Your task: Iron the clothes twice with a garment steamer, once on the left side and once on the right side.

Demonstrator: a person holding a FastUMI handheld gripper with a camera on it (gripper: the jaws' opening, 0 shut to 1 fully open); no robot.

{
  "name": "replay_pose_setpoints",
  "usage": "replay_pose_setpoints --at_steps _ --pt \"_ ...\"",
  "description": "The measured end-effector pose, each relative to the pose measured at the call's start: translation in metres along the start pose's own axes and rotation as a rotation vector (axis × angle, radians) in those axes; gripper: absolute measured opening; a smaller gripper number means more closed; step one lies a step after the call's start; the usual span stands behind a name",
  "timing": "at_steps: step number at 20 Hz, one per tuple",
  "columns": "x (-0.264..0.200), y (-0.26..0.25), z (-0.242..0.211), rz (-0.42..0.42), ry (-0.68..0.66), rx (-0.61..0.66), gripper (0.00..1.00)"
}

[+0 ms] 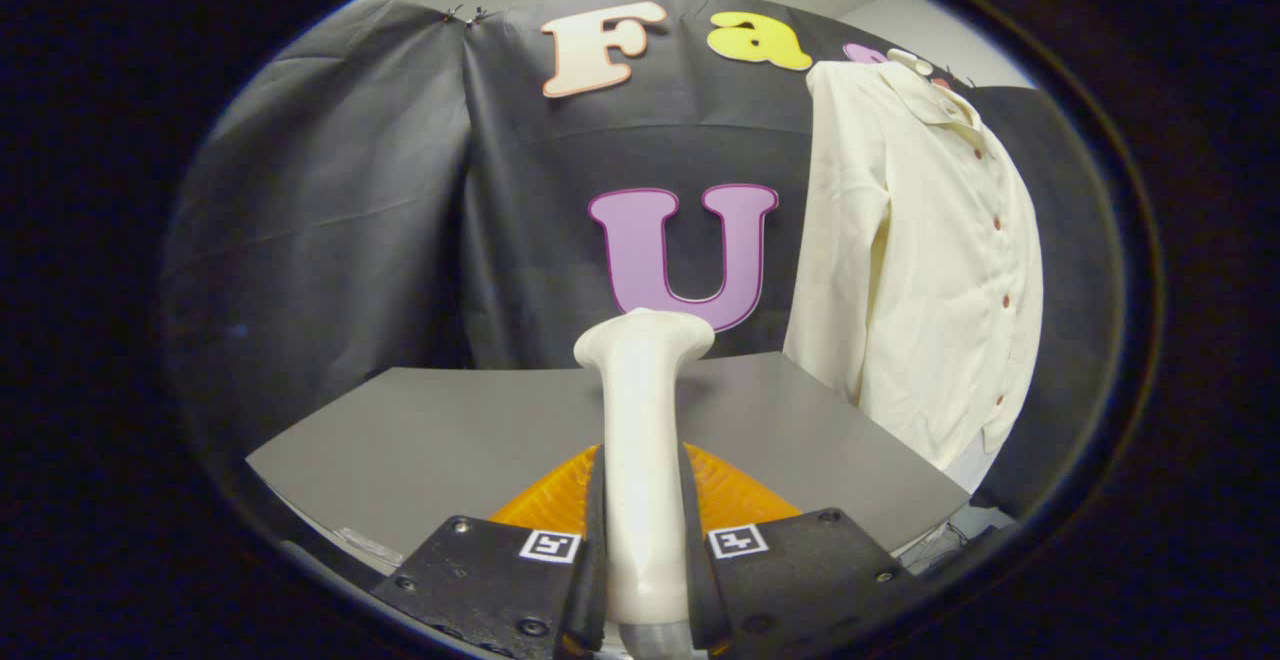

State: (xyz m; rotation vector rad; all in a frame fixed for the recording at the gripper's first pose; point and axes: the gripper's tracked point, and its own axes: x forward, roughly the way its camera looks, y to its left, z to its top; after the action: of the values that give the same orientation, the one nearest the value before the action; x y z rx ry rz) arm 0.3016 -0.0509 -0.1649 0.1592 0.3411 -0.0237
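My gripper (pixel 641 500) is shut on the white garment steamer (pixel 640 410), both fingers pressing its handle from either side. The steamer stands upright between the fingers, its wider head pointing up and away above the grey table (pixel 440 430). A cream button-up shirt (pixel 920 250) with a collar and several dark red buttons hangs on the black cloth wall, beyond the fingers and off to the right. Its near sleeve drops down past the table's right edge. The steamer's head is well short of the shirt, with open air between them.
The grey table extends ahead under the steamer, with its far edge meeting the black cloth wall (pixel 330 230). The shirt's hem hangs at the table's right corner.
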Motion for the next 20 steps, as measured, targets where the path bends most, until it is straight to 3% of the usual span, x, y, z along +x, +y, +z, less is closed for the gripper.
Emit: replay_pose_setpoints --at_steps 5,10,20 --pt "-0.044 -0.020 0.029 0.083 -0.145 0.011 0.32" --pt "-0.083 -0.077 0.076 0.106 -0.336 0.011 0.32" --pt "-0.083 -0.197 0.136 0.013 -0.481 0.073 0.32"
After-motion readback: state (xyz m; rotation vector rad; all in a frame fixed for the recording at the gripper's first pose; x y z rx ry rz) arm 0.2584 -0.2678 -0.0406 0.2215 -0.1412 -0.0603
